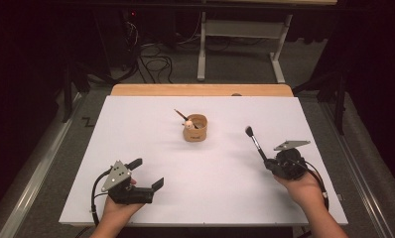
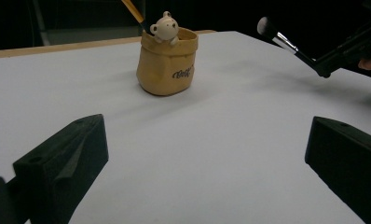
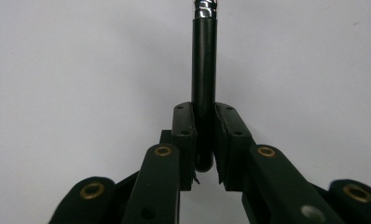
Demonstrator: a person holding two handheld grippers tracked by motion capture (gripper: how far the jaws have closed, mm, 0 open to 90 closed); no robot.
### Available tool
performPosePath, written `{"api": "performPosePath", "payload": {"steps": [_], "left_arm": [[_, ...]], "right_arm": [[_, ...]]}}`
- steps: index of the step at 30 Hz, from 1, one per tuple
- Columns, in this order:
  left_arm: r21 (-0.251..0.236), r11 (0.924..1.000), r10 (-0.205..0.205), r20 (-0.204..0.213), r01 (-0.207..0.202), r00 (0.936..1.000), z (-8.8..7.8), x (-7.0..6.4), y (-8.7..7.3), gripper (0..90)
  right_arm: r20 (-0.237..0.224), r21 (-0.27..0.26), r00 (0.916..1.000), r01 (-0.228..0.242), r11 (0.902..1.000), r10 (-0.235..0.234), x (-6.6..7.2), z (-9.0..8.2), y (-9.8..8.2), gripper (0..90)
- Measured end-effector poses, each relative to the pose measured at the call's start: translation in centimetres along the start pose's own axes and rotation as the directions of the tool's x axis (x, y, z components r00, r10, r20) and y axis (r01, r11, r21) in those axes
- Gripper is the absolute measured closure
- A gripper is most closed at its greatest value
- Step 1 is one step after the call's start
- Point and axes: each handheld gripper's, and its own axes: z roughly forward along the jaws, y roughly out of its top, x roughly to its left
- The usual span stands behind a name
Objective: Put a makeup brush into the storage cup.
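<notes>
Two grippers are mine here. My right gripper (image 1: 271, 162) is clamped on the black handle of a makeup brush (image 1: 254, 139), bristles pointing toward eleven o'clock, long axis aimed roughly at the tan pot (image 1: 195, 128). The pot sits mid-table, a thin brush (image 1: 180, 115) already leaning in it. My left gripper (image 1: 145, 172) rests with jaws wide apart, holding nothing. The pot lies at ten o'clock from my right gripper, which carries the brush, so it probably goes there.

left tool (image 1: 147, 174) jaws wide apart, right tool (image 1: 268, 162) jaws clamped.
</notes>
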Motion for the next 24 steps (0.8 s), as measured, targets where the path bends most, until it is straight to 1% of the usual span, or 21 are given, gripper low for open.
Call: {"api": "performPosePath", "payload": {"steps": [1,2,4,5,6,7,8,9,10,11,12,13,15,16,17,20,21,22,23,24], "left_arm": [[0.0,1.0,-0.001,-0.001,0.001,1.0,0.1,0.0,0.0,0.3],[0.003,1.0,0.001,-0.001,-0.001,1.0,0.1,0.0,0.0,0.3],[0.005,1.0,0.002,0.0,-0.002,1.0,0.1,-0.1,0.0,0.3],[0.007,1.0,0.002,0.0,-0.002,1.0,0.2,-0.1,0.0,0.3],[0.007,1.0,0.004,0.0,-0.004,1.0,0.2,-0.2,-0.1,0.3],[0.012,0.9999,0.009,0.001,-0.009,1.0,0.3,-0.2,-0.1,0.3],[0.01,0.9999,0.008,0.0,-0.008,1.0,0.3,-0.2,-0.1,0.3],[0.011,0.9999,0.01,0.001,-0.01,1.0,0.3,-0.2,-0.1,0.3],[0.012,0.9999,0.008,0.001,-0.008,1.0,0.3,-0.2,-0.1,0.3],[0.013,0.9999,0.008,0.001,-0.008,1.0,0.4,-0.2,-0.1,0.3],[0.014,0.9999,0.008,-0.001,-0.008,1.0,0.4,-0.2,-0.1,0.3],[0.014,0.9999,0.005,-0.005,-0.004,1.0,0.4,-0.2,-0.2,0.3],[0.019,0.9998,0.006,-0.007,-0.006,1.0,0.4,-0.1,-0.2,0.3],[0.018,0.9998,0.004,-0.011,-0.003,0.9999,0.4,-0.1,-0.2,0.3],[0.019,0.9998,0.003,-0.011,-0.003,0.9999,0.5,-0.1,-0.2,0.3],[0.02,0.9998,0.001,-0.013,-0.001,0.9999,0.6,-0.1,-0.3,0.3],[0.023,0.9997,0.003,-0.013,-0.003,0.9999,0.6,-0.1,-0.3,0.3],[0.023,0.9997,0.005,-0.014,-0.005,0.9999,0.6,-0.1,-0.3,0.3],[0.023,0.9997,0.005,-0.015,-0.004,0.9999,0.6,-0.1,-0.3,0.3],[0.024,0.9997,0.004,-0.017,-0.004,0.9998,0.7,-0.1,-0.3,0.3]], "right_arm": [[0.005,-0.014,1.0,-0.004,0.9999,0.004,0.0,-0.1,-0.2,80.8],[0.022,-0.051,0.9996,-0.015,0.9986,0.016,0.1,-0.2,-0.5,80.8],[0.035,-0.087,0.9993,-0.013,0.9961,0.016,0.2,-0.3,-1.0,80.8],[0.033,-0.116,0.9989,-0.029,0.9928,0.033,0.1,-0.4,-1.3,80.8],[0.031,-0.127,0.9986,-0.039,0.9911,0.044,0.1,-0.4,-1.4,80.9],[0.041,-0.141,0.9981,-0.041,0.9892,0.047,0.1,-0.4,-1.7,80.9],[0.04,-0.164,0.997,-0.059,0.9847,0.066,0.0,-0.3,-2.0,80.9],[0.038,-0.172,0.9969,-0.061,0.9832,0.068,-0.1,-0.2,-2.1,80.9],[0.044,-0.207,0.9951,-0.078,0.9753,0.089,-0.2,-0.1,-2.6,80.9],[0.044,-0.207,0.9951,-0.078,0.9753,0.089,-0.2,-0.1,-2.6,80.9],[0.042,-0.215,0.9948,-0.081,0.9731,0.092,-0.2,0.0,-2.7,80.9],[0.048,-0.229,0.9941,-0.084,0.9697,0.098,-0.2,0.0,-2.9,80.9],[0.037,-0.261,0.9924,-0.104,0.9598,0.117,-0.4,0.1,-3.2,80.9],[0.027,-0.283,0.9904,-0.122,0.9512,0.135,-0.6,0.3,-3.6,80.9],[0.027,-0.283,0.9904,-0.122,0.9512,0.135,-0.6,0.3,-3.6,80.9],[0.017,-0.315,0.9875,-0.144,0.9383,0.157,-0.7,0.5,-4.2,80.9],[0.017,-0.342,0.9868,-0.146,0.9282,0.161,-0.8,0.5,-4.5,80.8],[0.017,-0.342,0.9868,-0.146,0.9282,0.161,-0.8,0.5,-4.5,80.8],[0.017,-0.357,0.9863,-0.147,0.9223,0.164,-0.8,0.5,-4.6,80.9],[0.013,-0.365,0.9859,-0.151,0.9188,0.167,-0.8,0.4,-4.6,80.8]]}}
